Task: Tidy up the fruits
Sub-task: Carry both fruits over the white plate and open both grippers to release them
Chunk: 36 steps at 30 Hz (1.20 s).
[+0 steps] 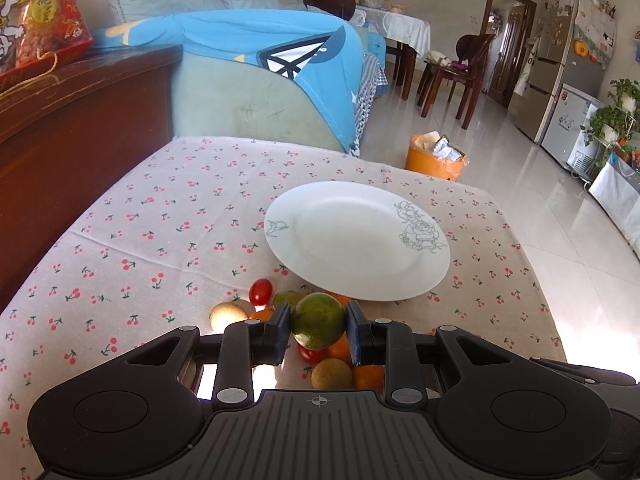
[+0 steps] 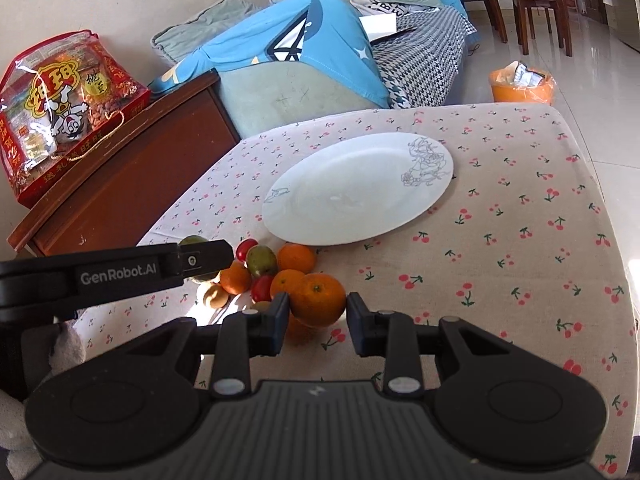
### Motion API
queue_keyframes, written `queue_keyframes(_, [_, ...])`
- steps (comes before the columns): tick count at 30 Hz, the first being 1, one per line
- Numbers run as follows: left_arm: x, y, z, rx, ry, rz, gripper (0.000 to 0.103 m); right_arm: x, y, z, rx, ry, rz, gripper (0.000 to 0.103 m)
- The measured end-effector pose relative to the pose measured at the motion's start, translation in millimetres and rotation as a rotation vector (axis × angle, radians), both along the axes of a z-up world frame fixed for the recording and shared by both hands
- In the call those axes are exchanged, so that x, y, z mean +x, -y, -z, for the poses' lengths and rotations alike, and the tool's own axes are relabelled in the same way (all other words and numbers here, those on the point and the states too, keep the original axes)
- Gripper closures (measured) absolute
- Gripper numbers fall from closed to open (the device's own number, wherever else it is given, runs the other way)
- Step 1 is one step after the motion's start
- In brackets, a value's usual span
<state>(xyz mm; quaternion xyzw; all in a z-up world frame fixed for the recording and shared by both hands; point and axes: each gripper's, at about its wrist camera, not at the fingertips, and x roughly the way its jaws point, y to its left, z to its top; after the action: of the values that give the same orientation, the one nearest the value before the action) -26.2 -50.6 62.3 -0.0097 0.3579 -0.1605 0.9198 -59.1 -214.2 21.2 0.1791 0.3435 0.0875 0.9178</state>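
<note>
My left gripper [image 1: 318, 330] clamps the green fruit [image 1: 318, 320], lower centre; my right gripper [image 2: 317, 314] brackets an orange [image 2: 318, 298], contact uncertain. Advise lifting clear, setting gently on the empty plate [image 1: 356, 276].

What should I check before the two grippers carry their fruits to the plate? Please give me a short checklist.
1. Left gripper grips the green citrus fruit: ok.
2. Right gripper grips the orange: cannot tell, a small gap shows at its right finger.
3. White plate holds nothing: ok.
4. Held green fruit is lifted off the pile: ok.
5. Orange is clear of the neighbouring fruits: cannot tell.
</note>
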Motion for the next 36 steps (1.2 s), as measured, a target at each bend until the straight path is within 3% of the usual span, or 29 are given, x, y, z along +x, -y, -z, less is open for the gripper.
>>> queue_keyframes(12, [35.8, 17.2, -8.2, 0.009, 0.017, 0.09, 0.077, 24.8, 25.6, -9.6, 0.07, 0.071, 0.075, 0.072])
queue_keyframes(29, [80.3, 17.9, 26.3, -0.096, -0.075, -0.006, 0.076, 64.2, 22.6, 9.0, 0.05, 0.057, 0.074, 0.071])
queue_keyframes(36, [86.0, 18.1, 32.0, -0.112, -0.077, -0.027, 0.075, 71.8, 23.2, 16.6, 0.057, 0.04, 0.086, 0.07])
